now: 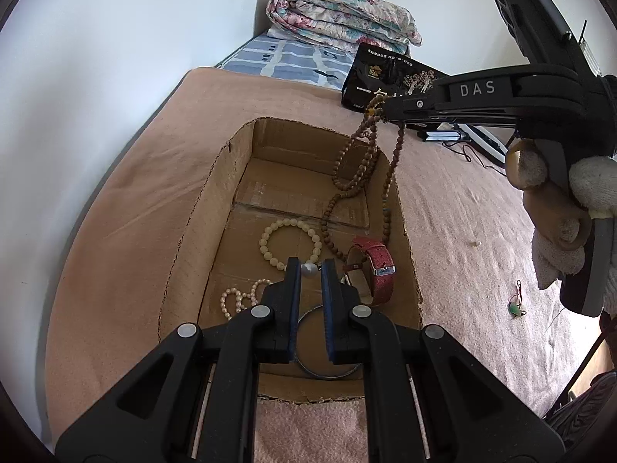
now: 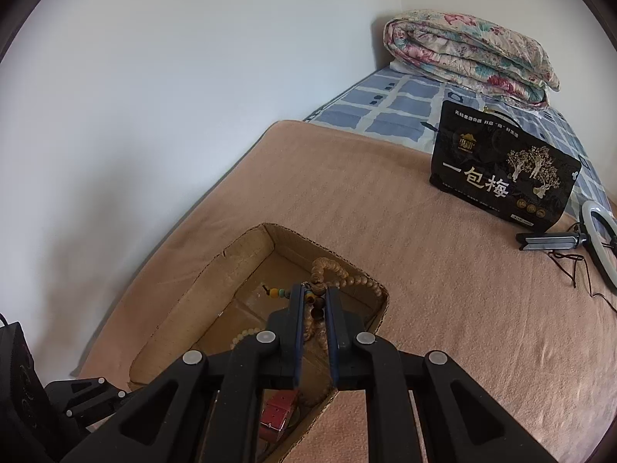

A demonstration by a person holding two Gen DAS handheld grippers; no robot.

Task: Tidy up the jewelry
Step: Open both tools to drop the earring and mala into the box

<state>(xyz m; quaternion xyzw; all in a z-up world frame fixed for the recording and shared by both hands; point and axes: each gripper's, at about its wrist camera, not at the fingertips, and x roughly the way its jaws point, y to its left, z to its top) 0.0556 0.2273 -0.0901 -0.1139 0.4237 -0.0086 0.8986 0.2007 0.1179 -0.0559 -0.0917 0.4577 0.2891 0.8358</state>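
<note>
An open cardboard box [image 1: 216, 208] sits on the pink blanket. In it lie a cream bead bracelet [image 1: 290, 243], a small pearl bracelet [image 1: 239, 297], a red strap watch [image 1: 374, 274] and a metal bangle [image 1: 327, 343]. My left gripper [image 1: 311, 270] hovers over the box's near end, jaws slightly apart and empty. My right gripper [image 2: 313, 301] is shut on a long brown bead necklace [image 1: 362, 177], which dangles into the box [image 2: 246, 266]; the beads bunch between its fingers [image 2: 320, 270].
A black snack bag [image 2: 501, 173] stands at the far right. A ring light [image 2: 597, 239] with cables lies beside it. A folded floral quilt [image 2: 470, 50] lies by the wall. A small green charm [image 1: 515, 308] lies on the blanket right of the box.
</note>
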